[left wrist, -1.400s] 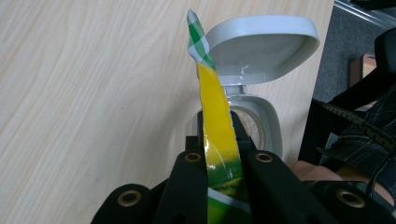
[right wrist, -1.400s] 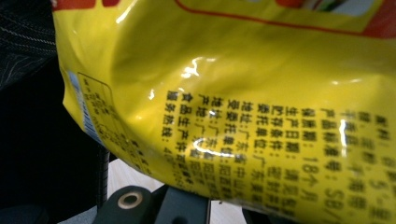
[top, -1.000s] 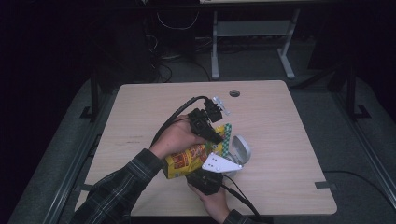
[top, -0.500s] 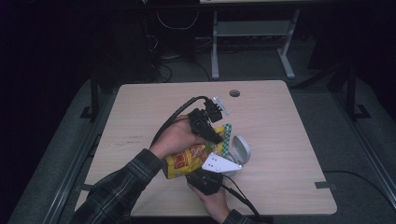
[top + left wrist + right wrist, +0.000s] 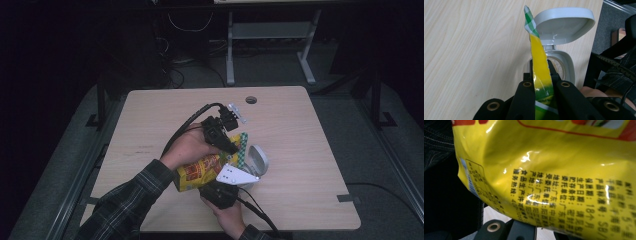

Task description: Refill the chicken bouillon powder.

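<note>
- The worktop [image 5: 300,150] is a pale wood-grain board with rounded corners, standing on a dark grey floor [image 5: 390,170].
- A round cable hole [image 5: 251,100] sits near its far edge.
- A white flip-top container [image 5: 256,161] rests on it right of centre, lid [image 5: 564,25] hinged open.

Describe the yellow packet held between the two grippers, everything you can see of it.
The yellow packet is a glossy, crinkled foil-like pouch with red and orange print, black Chinese text on its back and a green-and-white checked top edge. It is held off the table, tilted over an open white lidded container. The left gripper is shut on its upper edge; the right gripper supports its lower end, grip unclear.
</note>
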A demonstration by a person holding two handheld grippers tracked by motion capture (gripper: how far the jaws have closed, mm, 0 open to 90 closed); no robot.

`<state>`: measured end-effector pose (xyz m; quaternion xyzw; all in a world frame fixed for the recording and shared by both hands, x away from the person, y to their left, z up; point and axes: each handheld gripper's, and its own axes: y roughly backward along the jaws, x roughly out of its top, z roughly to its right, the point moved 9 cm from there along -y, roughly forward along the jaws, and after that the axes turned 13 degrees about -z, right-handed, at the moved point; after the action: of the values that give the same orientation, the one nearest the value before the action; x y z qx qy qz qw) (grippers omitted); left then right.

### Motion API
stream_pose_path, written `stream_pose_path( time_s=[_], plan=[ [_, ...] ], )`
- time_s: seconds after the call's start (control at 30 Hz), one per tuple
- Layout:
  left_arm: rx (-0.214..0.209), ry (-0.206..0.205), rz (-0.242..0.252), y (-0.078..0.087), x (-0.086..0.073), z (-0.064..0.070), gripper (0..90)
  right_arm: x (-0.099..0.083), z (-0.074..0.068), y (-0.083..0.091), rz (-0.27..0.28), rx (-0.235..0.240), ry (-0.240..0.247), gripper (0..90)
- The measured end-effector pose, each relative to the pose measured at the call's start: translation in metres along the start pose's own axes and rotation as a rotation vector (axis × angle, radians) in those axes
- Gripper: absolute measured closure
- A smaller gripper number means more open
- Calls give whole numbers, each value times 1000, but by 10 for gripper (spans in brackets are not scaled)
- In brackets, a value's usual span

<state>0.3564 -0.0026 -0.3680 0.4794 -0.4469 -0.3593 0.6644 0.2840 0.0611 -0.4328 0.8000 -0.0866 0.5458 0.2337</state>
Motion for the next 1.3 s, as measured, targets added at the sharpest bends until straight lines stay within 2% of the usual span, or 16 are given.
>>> stream_pose_path(
  time_s=[1.3],
  plan=[
    [6,0,-10,0,2,0,894,2,0,1,6,7,-8,897]
  ],
)
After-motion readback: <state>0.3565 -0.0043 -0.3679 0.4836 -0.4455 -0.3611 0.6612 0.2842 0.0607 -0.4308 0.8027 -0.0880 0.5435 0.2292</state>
